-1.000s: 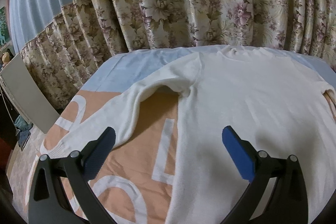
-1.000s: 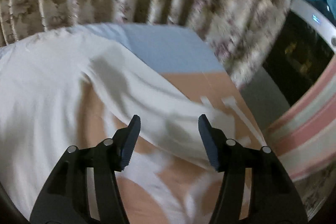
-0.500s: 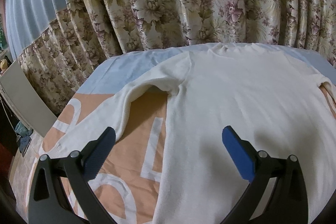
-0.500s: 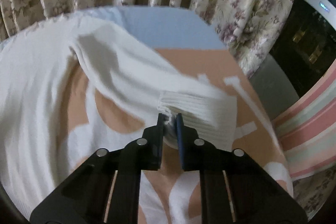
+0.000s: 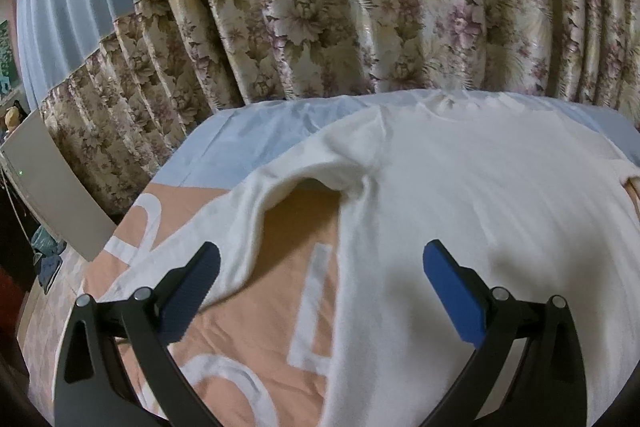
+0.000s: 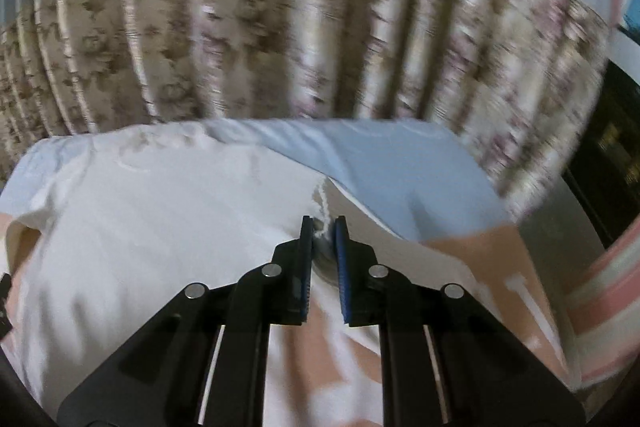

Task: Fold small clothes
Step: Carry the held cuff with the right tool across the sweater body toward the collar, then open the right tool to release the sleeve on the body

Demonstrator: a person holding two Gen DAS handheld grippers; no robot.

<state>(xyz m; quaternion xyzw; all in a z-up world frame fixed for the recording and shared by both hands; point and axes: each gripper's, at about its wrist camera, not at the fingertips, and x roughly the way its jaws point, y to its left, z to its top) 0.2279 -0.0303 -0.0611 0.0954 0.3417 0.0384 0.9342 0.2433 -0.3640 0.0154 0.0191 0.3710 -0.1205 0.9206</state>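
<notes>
Left wrist view: the left tool [image 5: 320,277] hangs wide and empty over a white sweater [image 5: 460,195] spread on the bed [image 5: 256,135], neckline far ahead, its near sleeve [image 5: 240,227] running diagonally under the left pad. Right wrist view, blurred: the right tool [image 6: 323,227] pinches the other sleeve's cuff [image 6: 322,205], the body lying to its left; how much cloth it grips is hidden.

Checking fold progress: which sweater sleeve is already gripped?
The right sleeve, pinched in the shut right hand-held gripper; the left sleeve lies flat, untouched by the open left hand-held gripper.
</notes>
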